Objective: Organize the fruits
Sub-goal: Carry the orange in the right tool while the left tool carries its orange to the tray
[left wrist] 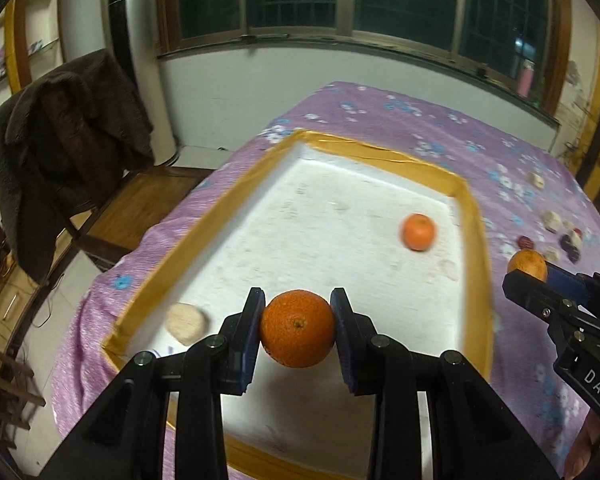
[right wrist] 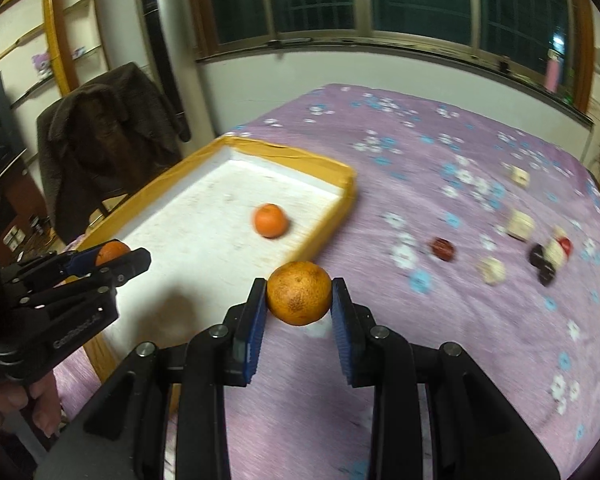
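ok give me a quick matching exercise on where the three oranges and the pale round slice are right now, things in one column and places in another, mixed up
Things:
1. bright orange
2. duller mottled orange
3. loose orange
4. pale round slice

Places:
A. lying free on the white floor of the tray, towards its far right corner
B. clamped in the right tool, over the purple cloth just outside the tray
C. on the tray floor near its left wall
D. clamped in the left tool, above the tray

Pairs: 1-D, 2-B, 3-A, 4-C
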`<state>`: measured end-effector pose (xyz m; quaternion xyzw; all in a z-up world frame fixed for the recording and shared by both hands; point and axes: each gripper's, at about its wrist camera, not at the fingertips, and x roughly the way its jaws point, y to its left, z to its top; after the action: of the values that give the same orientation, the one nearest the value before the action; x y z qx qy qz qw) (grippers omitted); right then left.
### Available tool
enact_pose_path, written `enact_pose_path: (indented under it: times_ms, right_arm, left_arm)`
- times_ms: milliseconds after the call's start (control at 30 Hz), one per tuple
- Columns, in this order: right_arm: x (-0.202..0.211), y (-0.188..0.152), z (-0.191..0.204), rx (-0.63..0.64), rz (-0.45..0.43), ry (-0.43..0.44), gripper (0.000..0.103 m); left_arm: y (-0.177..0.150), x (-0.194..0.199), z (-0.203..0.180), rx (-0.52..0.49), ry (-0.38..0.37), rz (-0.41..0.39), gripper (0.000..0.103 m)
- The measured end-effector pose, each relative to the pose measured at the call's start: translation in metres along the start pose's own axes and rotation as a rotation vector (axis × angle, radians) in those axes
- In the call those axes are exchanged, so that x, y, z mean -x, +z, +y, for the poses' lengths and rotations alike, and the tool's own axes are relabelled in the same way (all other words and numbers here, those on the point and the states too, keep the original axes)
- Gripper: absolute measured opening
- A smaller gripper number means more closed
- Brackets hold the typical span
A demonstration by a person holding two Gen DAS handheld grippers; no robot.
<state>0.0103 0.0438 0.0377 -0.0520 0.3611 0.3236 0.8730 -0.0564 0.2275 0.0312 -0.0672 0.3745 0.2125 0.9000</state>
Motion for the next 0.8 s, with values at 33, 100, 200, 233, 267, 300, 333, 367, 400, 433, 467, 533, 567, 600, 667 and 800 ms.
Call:
enact_pose_path:
  times_ms: [33, 100, 200, 233, 267, 300, 333, 367, 400, 433, 467, 533, 567, 600, 667, 800]
  right_arm:
    - [-0.004, 0.003, 0.006, 0.009, 0.001, 0.007, 0.033]
    - [-0.014, 0.010, 0.016, 0.020, 0.004, 0.024, 0.033]
    - [-0.030, 0.017, 0.028, 0.032, 0.017, 0.040, 0.033]
    - [-0.037, 0.020, 0.032, 0.038, 0.026, 0.047, 0.033]
    - [-0.041, 0.020, 0.035, 0.043, 0.033, 0.050, 0.033]
    - [-0.047, 0.021, 0.038, 0.048, 0.041, 0.054, 0.033]
    - [-0.053, 0.021, 0.040, 0.052, 0.051, 0.056, 0.033]
    - [-0.058, 0.021, 0.042, 0.055, 0.062, 0.057, 0.034]
    - [-0.063, 0.020, 0.042, 0.058, 0.071, 0.058, 0.034]
    - [-0.068, 0.019, 0.044, 0.061, 0.082, 0.058, 0.034]
    - [-0.071, 0.019, 0.044, 0.062, 0.087, 0.057, 0.034]
    - [-0.076, 0.018, 0.045, 0.062, 0.098, 0.059, 0.034]
    - [-0.078, 0.018, 0.045, 0.063, 0.102, 0.058, 0.034]
    - [-0.080, 0.018, 0.045, 0.064, 0.105, 0.057, 0.034]
    - [-0.084, 0.018, 0.045, 0.065, 0.112, 0.057, 0.034]
    - [-0.090, 0.019, 0.047, 0.071, 0.123, 0.054, 0.034]
  left_arm:
    - [0.000, -0.003, 0.001, 0.002, 0.005, 0.004, 0.033]
    - [0.000, -0.008, 0.006, 0.006, 0.015, 0.015, 0.033]
    - [-0.001, -0.017, 0.009, 0.007, 0.020, 0.037, 0.033]
    - [-0.002, -0.020, 0.009, 0.006, 0.018, 0.043, 0.033]
    - [-0.003, -0.021, 0.009, 0.004, 0.018, 0.049, 0.033]
    - [-0.004, -0.023, 0.008, 0.001, 0.017, 0.054, 0.033]
    - [-0.005, -0.025, 0.008, -0.001, 0.017, 0.058, 0.033]
    - [-0.006, -0.026, 0.008, -0.002, 0.017, 0.060, 0.033]
    - [-0.006, -0.027, 0.008, -0.001, 0.016, 0.064, 0.033]
    - [-0.007, -0.028, 0.007, -0.001, 0.015, 0.067, 0.033]
    - [-0.007, -0.029, 0.007, -0.003, 0.016, 0.069, 0.033]
    - [-0.008, -0.031, 0.006, -0.005, 0.016, 0.073, 0.033]
    - [-0.008, -0.032, 0.006, -0.006, 0.017, 0.075, 0.033]
    - [-0.009, -0.032, 0.006, -0.007, 0.020, 0.077, 0.033]
    - [-0.010, -0.034, 0.006, -0.008, 0.023, 0.080, 0.033]
    - [-0.013, -0.035, 0.008, -0.009, 0.031, 0.086, 0.033]
